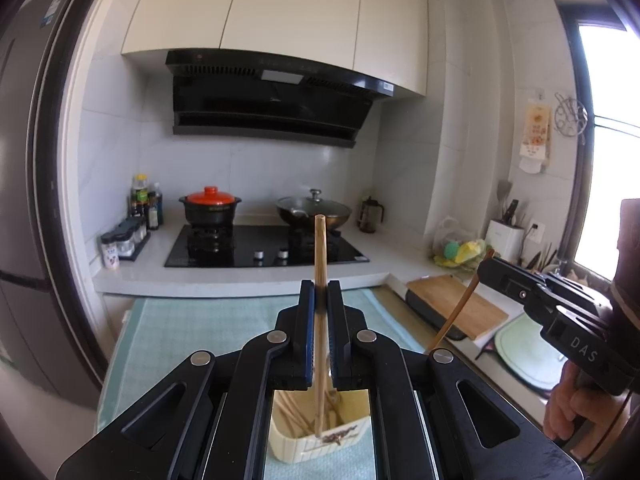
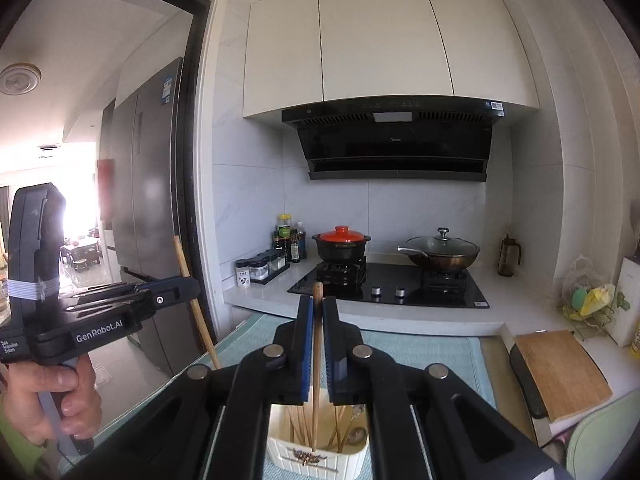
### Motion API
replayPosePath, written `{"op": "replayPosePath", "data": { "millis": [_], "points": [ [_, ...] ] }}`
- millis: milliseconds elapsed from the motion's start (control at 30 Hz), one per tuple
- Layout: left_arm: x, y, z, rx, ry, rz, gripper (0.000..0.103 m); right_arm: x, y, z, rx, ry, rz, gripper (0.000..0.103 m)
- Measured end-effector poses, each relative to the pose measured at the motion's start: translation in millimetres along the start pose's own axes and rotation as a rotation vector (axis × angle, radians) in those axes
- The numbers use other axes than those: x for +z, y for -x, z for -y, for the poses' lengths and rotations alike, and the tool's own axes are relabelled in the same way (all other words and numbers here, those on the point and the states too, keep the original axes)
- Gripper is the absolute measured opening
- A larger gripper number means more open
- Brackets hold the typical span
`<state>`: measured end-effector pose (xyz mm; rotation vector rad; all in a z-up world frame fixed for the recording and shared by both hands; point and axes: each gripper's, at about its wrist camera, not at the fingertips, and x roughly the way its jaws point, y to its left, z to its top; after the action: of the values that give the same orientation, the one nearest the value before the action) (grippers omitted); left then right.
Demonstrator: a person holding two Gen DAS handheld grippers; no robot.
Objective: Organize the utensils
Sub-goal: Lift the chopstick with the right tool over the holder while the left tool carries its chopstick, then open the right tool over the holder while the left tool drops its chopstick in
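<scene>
My left gripper (image 1: 320, 286) is shut on a pale wooden chopstick (image 1: 319, 248) that stands nearly upright, its lower end over a cream utensil holder (image 1: 296, 446) with several chopsticks inside. At the right of the left wrist view, my right gripper (image 1: 486, 266) is shut on a darker chopstick (image 1: 454, 316) that slants down. In the right wrist view, my right gripper (image 2: 317, 300) clamps that chopstick (image 2: 317, 360) upright above the same holder (image 2: 316, 458). The left gripper (image 2: 192, 286) shows at the left with its chopstick (image 2: 198, 316), and a hand grips its handle.
The holder stands on a teal mat (image 1: 200, 328). Behind it is a counter with a black hob (image 1: 264, 246), a red-lidded pot (image 1: 210, 208) and a lidded wok (image 1: 314, 210). A wooden cutting board (image 1: 456, 308) lies right, a fridge (image 2: 148, 200) left.
</scene>
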<state>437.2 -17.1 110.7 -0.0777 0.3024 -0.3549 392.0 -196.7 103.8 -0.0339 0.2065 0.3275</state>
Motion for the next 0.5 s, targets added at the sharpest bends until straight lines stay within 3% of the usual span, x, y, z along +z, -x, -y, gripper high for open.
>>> {"op": "replayPosePath", "data": {
  "millis": [200,500],
  "points": [
    [-13,-71,-11,0.007,0.043,-0.084,0.004,-11,-63,10,0.002,-0.002,-0.077,0.005],
    [-83,-162,-37,0.038,0.111,-0.284,0.005,-89,-167,37,0.042,-0.105,-0.328,0.005]
  ]
}}
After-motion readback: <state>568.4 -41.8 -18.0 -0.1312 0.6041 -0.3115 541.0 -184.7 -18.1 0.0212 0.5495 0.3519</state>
